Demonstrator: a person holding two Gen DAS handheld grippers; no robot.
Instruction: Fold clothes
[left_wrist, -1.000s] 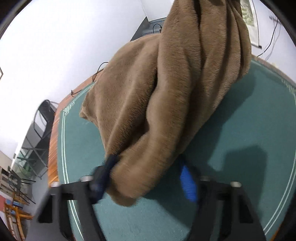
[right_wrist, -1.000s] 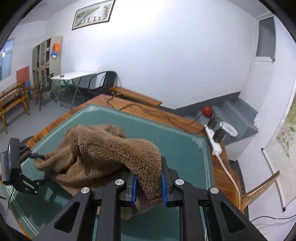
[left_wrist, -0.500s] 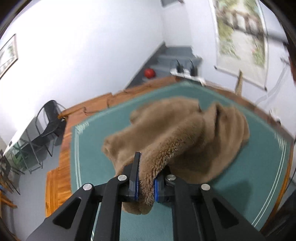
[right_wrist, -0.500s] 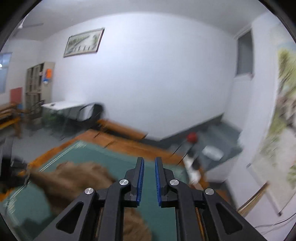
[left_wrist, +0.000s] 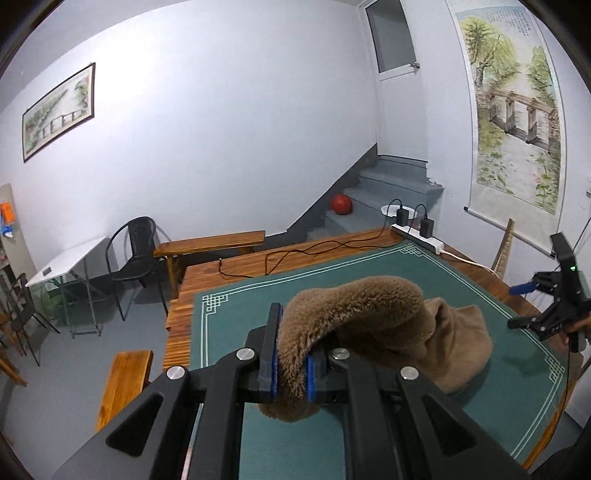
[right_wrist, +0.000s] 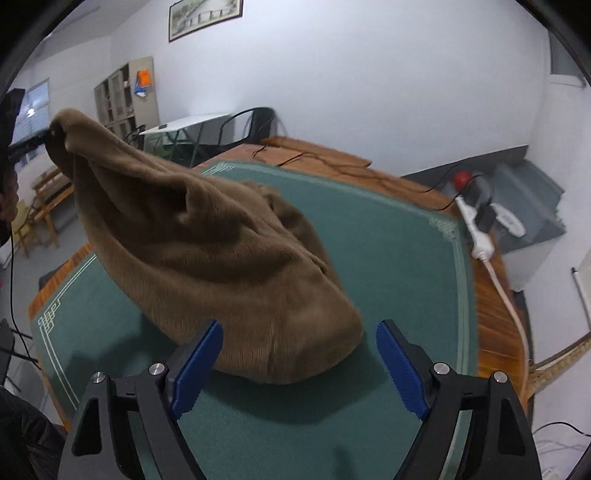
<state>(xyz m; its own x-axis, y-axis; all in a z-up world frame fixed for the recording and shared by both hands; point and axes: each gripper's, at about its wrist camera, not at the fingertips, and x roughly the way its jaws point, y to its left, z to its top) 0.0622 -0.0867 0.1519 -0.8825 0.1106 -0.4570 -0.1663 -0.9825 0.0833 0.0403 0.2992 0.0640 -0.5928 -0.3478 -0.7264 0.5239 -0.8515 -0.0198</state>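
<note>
Two hand-held grippers — left (left_wrist: 290, 363) pinches brown garment (right_wrist: 221, 258), right (right_wrist: 299, 363) just sprang wide, empty.

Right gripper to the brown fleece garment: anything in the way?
Nothing visible. The right gripper, whose jaws have just opened, faces the lower end of the brown fleece garment over bare green mat; the left gripper holds the other end up.
</note>
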